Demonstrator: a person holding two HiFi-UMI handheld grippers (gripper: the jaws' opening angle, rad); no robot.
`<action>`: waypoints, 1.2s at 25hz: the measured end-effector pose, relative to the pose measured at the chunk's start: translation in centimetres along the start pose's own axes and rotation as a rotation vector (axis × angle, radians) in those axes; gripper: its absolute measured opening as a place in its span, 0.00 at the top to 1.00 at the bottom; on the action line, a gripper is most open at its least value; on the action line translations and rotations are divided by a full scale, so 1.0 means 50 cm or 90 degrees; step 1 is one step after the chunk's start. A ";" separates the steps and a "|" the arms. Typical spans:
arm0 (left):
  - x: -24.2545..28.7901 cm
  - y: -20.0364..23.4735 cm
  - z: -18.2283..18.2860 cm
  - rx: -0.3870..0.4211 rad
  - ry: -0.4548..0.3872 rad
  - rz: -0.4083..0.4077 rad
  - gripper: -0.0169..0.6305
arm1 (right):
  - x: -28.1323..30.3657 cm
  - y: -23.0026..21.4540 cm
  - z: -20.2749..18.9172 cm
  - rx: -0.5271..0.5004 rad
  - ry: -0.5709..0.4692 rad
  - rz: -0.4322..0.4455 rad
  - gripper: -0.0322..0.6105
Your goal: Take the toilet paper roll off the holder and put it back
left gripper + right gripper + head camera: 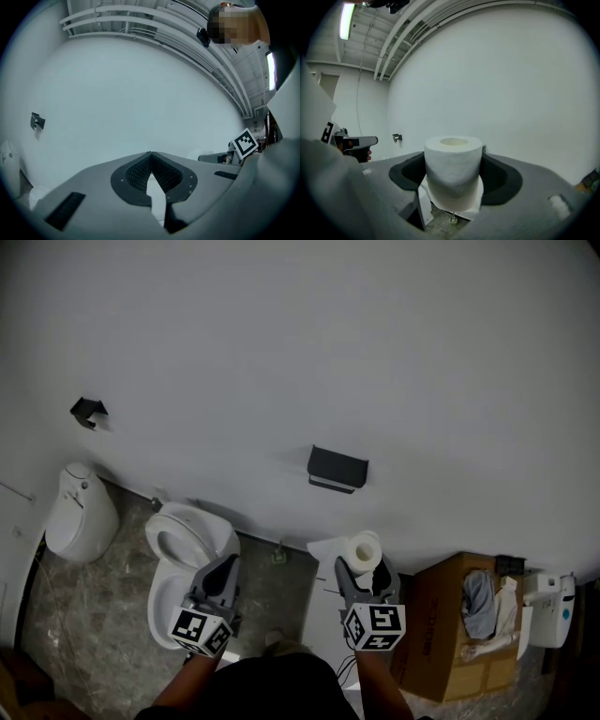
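A white toilet paper roll [364, 552] stands upright between the jaws of my right gripper [364, 570], which is shut on it. In the right gripper view the roll [453, 168] fills the gap between the dark pads [501, 176], its hollow core facing up. The black wall holder [337, 468] hangs empty on the white wall, above and slightly left of the roll. My left gripper [227, 565] is held over the toilet, away from the roll. In the left gripper view it [151, 153] is shut with its tips touching and nothing between them.
A white toilet [187, 549] stands below the left gripper. A white bin [80, 512] sits at the far left under a small black wall hook [89, 412]. A cardboard box [450, 634] with cloths in it stands at the right, with a white device [551, 610] beyond it.
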State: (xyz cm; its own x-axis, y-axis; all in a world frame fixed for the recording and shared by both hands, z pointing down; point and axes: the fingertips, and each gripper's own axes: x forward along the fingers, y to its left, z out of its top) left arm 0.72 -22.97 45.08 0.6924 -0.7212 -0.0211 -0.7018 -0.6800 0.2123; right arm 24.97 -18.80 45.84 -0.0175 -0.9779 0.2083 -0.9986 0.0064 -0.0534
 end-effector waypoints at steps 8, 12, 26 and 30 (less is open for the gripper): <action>-0.008 0.008 0.011 0.007 -0.002 0.009 0.95 | 0.027 0.019 0.030 0.000 -0.017 0.022 0.42; -0.004 0.009 0.012 0.008 0.000 0.011 0.95 | 0.059 0.017 0.063 -0.007 -0.033 0.029 0.42; 0.042 0.022 -0.014 -0.002 0.015 0.030 0.95 | 0.269 -0.061 0.195 -0.038 -0.088 0.025 0.42; 0.053 0.024 -0.033 0.002 0.029 0.032 0.95 | 0.343 -0.087 0.196 -0.067 -0.079 0.023 0.42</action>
State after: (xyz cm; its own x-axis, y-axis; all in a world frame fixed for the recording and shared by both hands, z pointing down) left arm 2.01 -25.48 46.90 0.6630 -0.7479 0.0341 -0.7366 -0.6435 0.2082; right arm 29.49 -37.67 40.06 -0.0541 -0.9949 0.0850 -0.9973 0.0582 0.0457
